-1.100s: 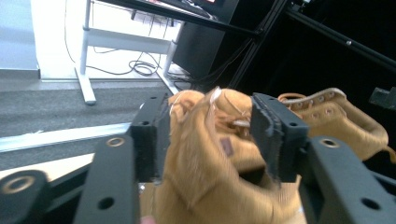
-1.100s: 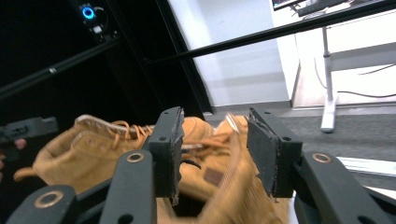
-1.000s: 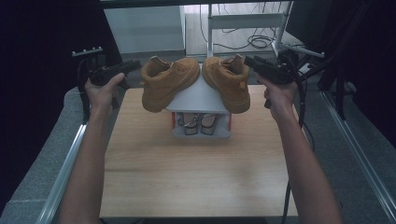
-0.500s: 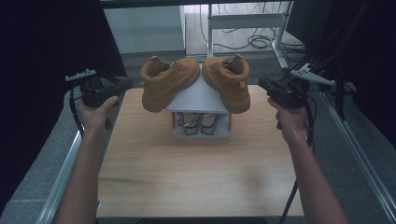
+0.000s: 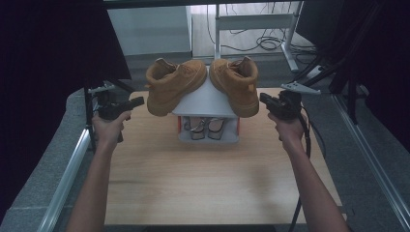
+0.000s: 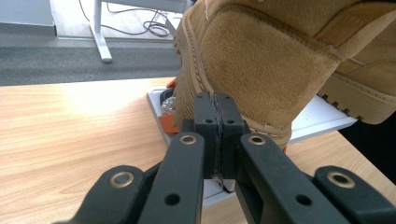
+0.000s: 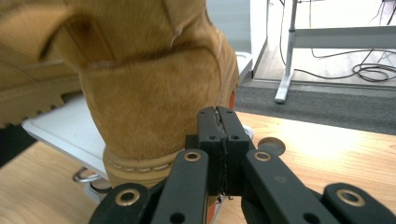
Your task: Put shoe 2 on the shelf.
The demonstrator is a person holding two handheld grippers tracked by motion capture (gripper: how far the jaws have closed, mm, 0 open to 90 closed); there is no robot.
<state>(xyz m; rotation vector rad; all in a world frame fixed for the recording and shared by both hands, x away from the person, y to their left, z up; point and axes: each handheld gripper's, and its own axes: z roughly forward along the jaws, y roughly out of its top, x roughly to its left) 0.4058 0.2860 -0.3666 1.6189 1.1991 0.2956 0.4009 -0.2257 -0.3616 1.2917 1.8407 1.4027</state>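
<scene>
Both grippers have drawn back from the boots since a second ago. From left: the left gripper [image 5: 140, 101], jaws pressed together and empty, hovers just beside the left tan boot [image 5: 175, 85]. Both boots sit on the white rack [image 5: 207, 99] mid-table. The right tan boot [image 5: 237, 84] follows, then the right gripper [image 5: 263, 98], jaws likewise closed, empty.

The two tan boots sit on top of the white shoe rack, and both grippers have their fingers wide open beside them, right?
Not quite. The boots do sit on the white rack, but both grippers' fingers are pressed shut, holding nothing, as each gripper view shows.
</scene>
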